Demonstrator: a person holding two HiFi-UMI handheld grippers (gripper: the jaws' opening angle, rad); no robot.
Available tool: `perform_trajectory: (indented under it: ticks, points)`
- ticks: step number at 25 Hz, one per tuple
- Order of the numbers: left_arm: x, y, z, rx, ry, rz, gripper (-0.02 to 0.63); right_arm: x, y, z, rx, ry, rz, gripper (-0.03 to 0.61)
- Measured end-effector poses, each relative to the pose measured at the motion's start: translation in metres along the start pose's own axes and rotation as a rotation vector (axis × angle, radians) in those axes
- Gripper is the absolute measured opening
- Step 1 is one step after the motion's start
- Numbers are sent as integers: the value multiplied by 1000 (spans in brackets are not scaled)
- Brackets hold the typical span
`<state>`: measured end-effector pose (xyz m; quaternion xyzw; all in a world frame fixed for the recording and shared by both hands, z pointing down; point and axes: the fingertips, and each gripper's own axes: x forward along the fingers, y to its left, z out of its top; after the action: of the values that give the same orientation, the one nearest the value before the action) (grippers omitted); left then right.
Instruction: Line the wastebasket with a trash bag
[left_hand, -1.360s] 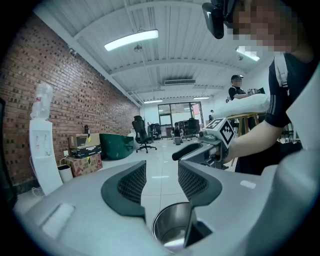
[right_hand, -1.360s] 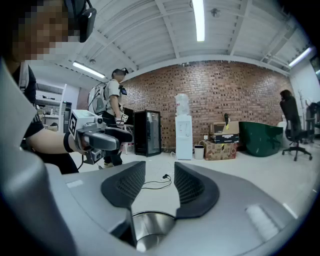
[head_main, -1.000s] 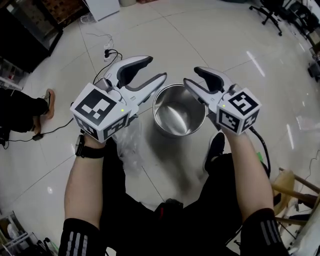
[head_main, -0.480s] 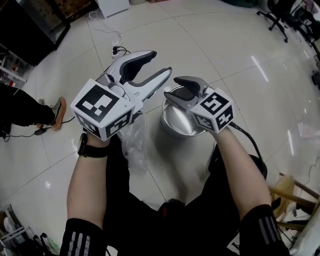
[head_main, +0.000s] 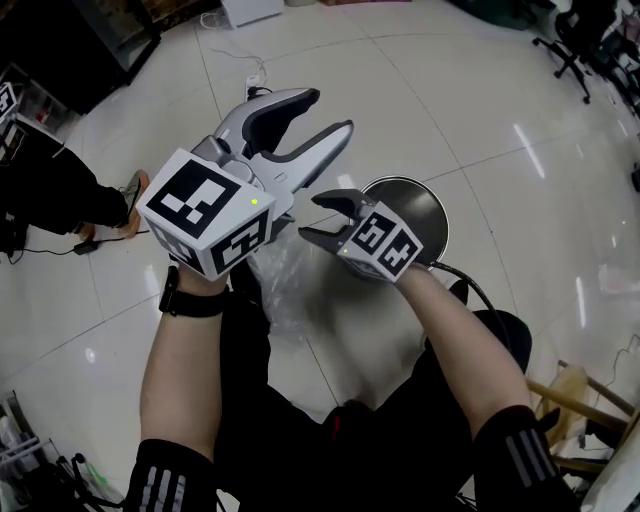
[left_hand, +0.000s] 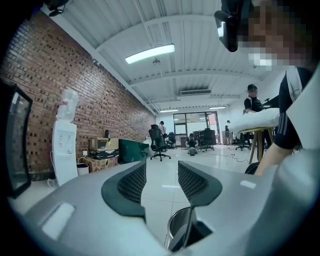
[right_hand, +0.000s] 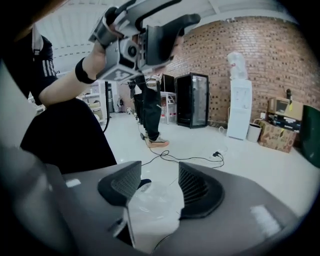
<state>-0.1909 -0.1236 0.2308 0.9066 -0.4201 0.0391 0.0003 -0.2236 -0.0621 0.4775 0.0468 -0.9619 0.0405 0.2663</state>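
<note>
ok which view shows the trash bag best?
Right gripper view: the clear trash bag sits centre frame, close and crumpled. Head view shows part of it, the rest behind the left gripper. Left gripper view misses it.

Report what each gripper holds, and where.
Nothing. The left gripper is open and empty; the right gripper, its jaws just opening, is empty, aimed at the trash bag.

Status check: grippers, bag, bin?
Left gripper open, empty, raised. Right gripper, jaws just opening, aimed at trash bag, not gripping. Bag crumpled on floor beside unlined wastebasket. Nothing in the way.
</note>
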Motion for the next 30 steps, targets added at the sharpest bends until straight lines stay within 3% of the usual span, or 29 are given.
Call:
perform_trajectory:
  ticks: [6, 12, 20, 25, 27, 30]
  points:
    - [-28, 22, -17, -1, 44, 40, 193, 67, 34, -25, -75, 106, 117, 250]
    - [-57, 42, -12, -43, 12, 75, 193, 134, 67, -66, -102, 209, 214, 274]
    - [-74, 53, -11, -69, -6, 79, 193, 180, 88, -122, -128, 344, 280, 286]
    - [-78, 54, -13, -69, 0, 80, 193, 189, 88, -154, -165, 434, 271, 285]
    - [-79, 56, -16, -69, 4, 83, 193, 191, 83, -162, -163, 459, 245, 250]
    - [-81, 59, -18, -74, 7, 88, 193, 193, 78, -167, -161, 482, 208, 99]
